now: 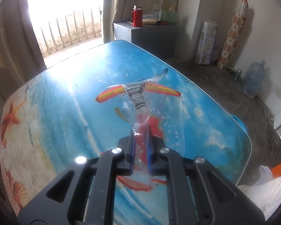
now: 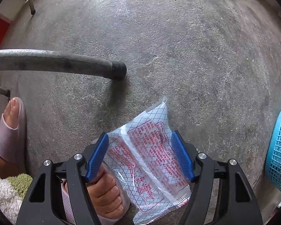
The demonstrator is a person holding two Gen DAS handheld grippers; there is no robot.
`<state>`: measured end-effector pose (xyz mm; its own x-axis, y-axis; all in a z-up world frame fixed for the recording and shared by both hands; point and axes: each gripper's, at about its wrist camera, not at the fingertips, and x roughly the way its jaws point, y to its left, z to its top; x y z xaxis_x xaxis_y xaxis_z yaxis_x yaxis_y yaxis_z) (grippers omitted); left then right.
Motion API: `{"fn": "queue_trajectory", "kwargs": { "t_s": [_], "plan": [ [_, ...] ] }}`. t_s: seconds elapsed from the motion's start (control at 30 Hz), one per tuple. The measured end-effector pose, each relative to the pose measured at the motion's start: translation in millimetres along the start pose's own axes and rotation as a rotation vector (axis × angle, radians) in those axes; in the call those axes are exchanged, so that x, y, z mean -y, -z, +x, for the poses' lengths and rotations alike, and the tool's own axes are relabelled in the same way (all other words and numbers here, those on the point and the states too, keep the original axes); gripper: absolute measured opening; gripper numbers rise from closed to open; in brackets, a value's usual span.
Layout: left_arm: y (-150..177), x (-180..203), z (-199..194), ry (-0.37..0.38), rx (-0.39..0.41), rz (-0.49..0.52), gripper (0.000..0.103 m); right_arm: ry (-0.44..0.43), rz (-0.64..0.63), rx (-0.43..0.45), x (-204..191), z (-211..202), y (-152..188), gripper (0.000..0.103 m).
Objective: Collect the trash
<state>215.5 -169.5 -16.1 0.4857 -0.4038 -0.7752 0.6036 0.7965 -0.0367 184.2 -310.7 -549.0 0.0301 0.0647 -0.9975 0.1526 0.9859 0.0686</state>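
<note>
Low in the middle of the left wrist view, the left gripper [image 1: 141,140] is squeezed tight on a clear snack wrapper [image 1: 140,101], held up off the beach-print table [image 1: 46,112] for carrying. Low in the right wrist view, the right gripper [image 2: 140,155] is spread wide around a printed wrapper [image 2: 146,157] on the floor [image 2: 178,46], likely for grabbing. At the right edge, a blue basket [image 2: 279,150] is seen.

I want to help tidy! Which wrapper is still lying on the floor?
The grid-patterned wrapper with red print, between the open right gripper. The striped wrapper is pinched in the left gripper.
</note>
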Motion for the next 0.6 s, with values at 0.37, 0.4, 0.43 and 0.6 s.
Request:
{"fn": "queue_trajectory", "kwargs": {
  "t_s": [0.37, 0.4, 0.43, 0.6],
  "plan": [
    [0.7, 6.9, 1.1, -0.004, -0.001, 0.015, 0.009, -0.087, 0.025, 0.004, -1.0, -6.7, -8.1, 0.021],
    [0.8, 6.6, 0.7, -0.004, 0.000, 0.015, 0.009, -0.087, 0.024, 0.010, -0.5, -8.4, -8.2, 0.019],
    [1.4, 6.0, 0.1, -0.003, 0.002, 0.015, 0.009, -0.084, 0.027, 0.019, 1.7, -11.2, -8.0, 0.017],
    [2.5, 7.4, -5.7, -0.005, 0.019, 0.022, 0.009, -0.087, 0.119, 0.059, 41.2, -38.0, -0.2, 0.011]
  ]
}}
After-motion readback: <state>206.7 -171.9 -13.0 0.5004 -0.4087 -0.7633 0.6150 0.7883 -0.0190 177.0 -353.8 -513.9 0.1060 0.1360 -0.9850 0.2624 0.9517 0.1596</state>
